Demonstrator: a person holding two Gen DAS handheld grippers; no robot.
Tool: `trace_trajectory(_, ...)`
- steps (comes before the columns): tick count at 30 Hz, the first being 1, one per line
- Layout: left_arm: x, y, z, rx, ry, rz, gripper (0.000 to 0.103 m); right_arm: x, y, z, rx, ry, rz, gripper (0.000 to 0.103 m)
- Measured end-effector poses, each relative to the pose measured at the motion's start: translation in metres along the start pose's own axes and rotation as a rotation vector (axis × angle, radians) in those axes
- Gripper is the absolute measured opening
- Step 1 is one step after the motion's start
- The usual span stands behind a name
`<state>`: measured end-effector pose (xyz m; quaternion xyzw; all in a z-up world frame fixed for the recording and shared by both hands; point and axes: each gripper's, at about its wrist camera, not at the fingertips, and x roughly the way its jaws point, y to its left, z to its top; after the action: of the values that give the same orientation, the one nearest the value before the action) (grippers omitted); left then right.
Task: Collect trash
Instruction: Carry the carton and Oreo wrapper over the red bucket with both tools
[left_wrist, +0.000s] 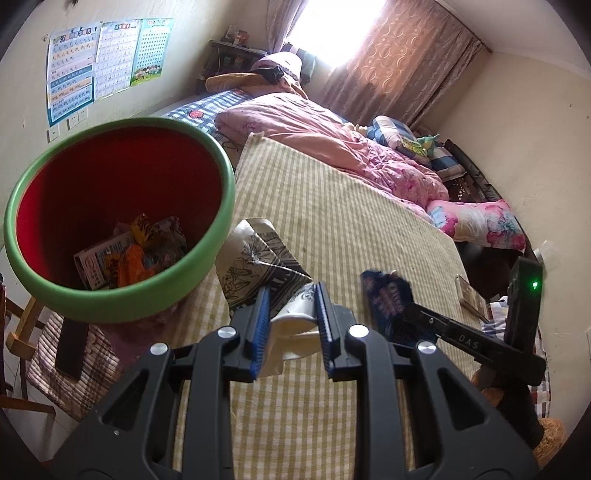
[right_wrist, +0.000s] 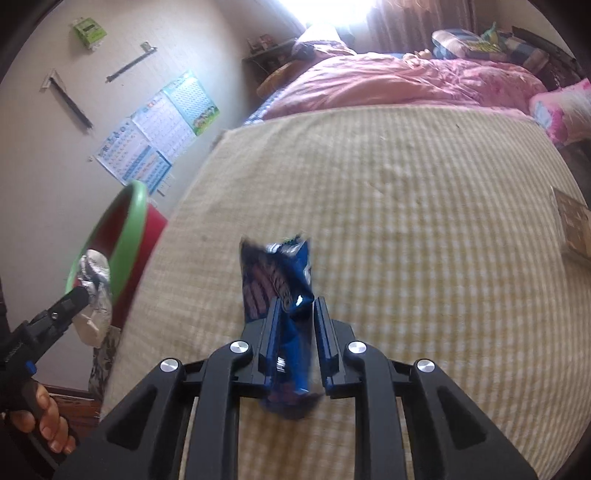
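My left gripper (left_wrist: 291, 291) is shut on a crumpled white paper cup with black flower print (left_wrist: 258, 254), held just right of the red bin with a green rim (left_wrist: 218, 236). The bin holds several wrappers and a box (left_wrist: 129, 247). My right gripper (right_wrist: 293, 306) is shut on a blue snack wrapper (right_wrist: 277, 273), held above the checked bed cover. In the left wrist view the right gripper (left_wrist: 402, 306) and the blue wrapper (left_wrist: 384, 291) show to the right. In the right wrist view the left gripper (right_wrist: 83, 295), the cup (right_wrist: 94, 291) and the bin (right_wrist: 129, 236) show at the left.
The bed has a yellow checked cover (right_wrist: 369, 184), with a pink quilt (right_wrist: 388, 85) and pillows at its far end. A flat box (right_wrist: 572, 225) lies near the cover's right edge. A chair with a dark phone (left_wrist: 70, 347) stands below the bin. Posters hang on the wall.
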<state>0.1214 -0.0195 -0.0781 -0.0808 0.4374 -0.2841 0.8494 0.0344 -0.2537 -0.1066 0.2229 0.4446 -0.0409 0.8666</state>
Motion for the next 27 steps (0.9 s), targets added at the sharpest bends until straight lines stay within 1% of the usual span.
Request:
trace_trajectory(3,-0.004,0.004,0.005,0.006,-0.011,-0.009,0.023,-0.005,0.016,0.006,-0.021,-0.024,0.024,0.013)
trace_trajectory(6,-0.008,0.006,0.01,0.012,-0.023,-0.016,0.024,-0.009,0.03,0.01,-0.035,-0.042,0.042,0.012)
trace_trajectory(9,-0.013,0.011,0.018,0.022,-0.04,-0.023,0.024,-0.013,0.045,0.016,-0.05,-0.058,0.064,0.006)
trace_trajectory(12,-0.021,0.019,0.026,0.031,-0.061,-0.021,0.024,-0.016,0.061,0.022,-0.077,-0.074,0.084,0.006)
trace_trajectory(13,-0.023,0.022,0.027,0.035,-0.066,-0.015,0.023,-0.019,0.066,0.023,-0.107,-0.078,0.08,0.007)
trace_trajectory(14,-0.027,0.027,0.03,0.038,-0.076,-0.009,0.024,-0.022,0.067,0.024,-0.142,-0.087,0.054,0.008)
trace_trajectory(15,-0.03,0.032,0.033,0.038,-0.085,-0.005,0.023,-0.023,0.064,0.025,-0.161,-0.088,0.025,0.014)
trace_trajectory(16,-0.032,0.036,0.036,0.036,-0.09,-0.001,0.024,-0.022,0.057,0.025,-0.168,-0.086,-0.029,0.036)
trace_trajectory(17,-0.033,0.041,0.037,0.034,-0.095,0.004,0.024,-0.023,0.046,0.024,-0.146,-0.096,-0.084,0.05)
trace_trajectory(18,-0.035,0.046,0.039,0.027,-0.099,0.009,0.023,-0.024,0.038,0.023,-0.124,-0.106,-0.11,0.066)
trace_trajectory(20,-0.035,0.055,0.042,0.012,-0.102,0.016,0.024,-0.02,0.023,0.019,-0.076,-0.108,-0.16,0.068)
trace_trajectory(21,-0.034,0.059,0.043,0.007,-0.1,0.019,0.023,-0.011,0.017,0.017,-0.061,-0.07,-0.183,0.07)
trace_trajectory(22,-0.032,0.062,0.045,0.005,-0.097,0.02,0.023,-0.005,0.015,0.012,-0.05,-0.044,-0.188,0.07)
trace_trajectory(24,-0.03,0.066,0.049,0.005,-0.096,0.02,0.024,0.007,0.014,0.004,-0.027,-0.006,-0.163,0.07)
trace_trajectory(27,-0.03,0.072,0.054,0.011,-0.099,0.015,0.024,0.028,0.016,-0.006,-0.03,0.053,-0.164,0.069)
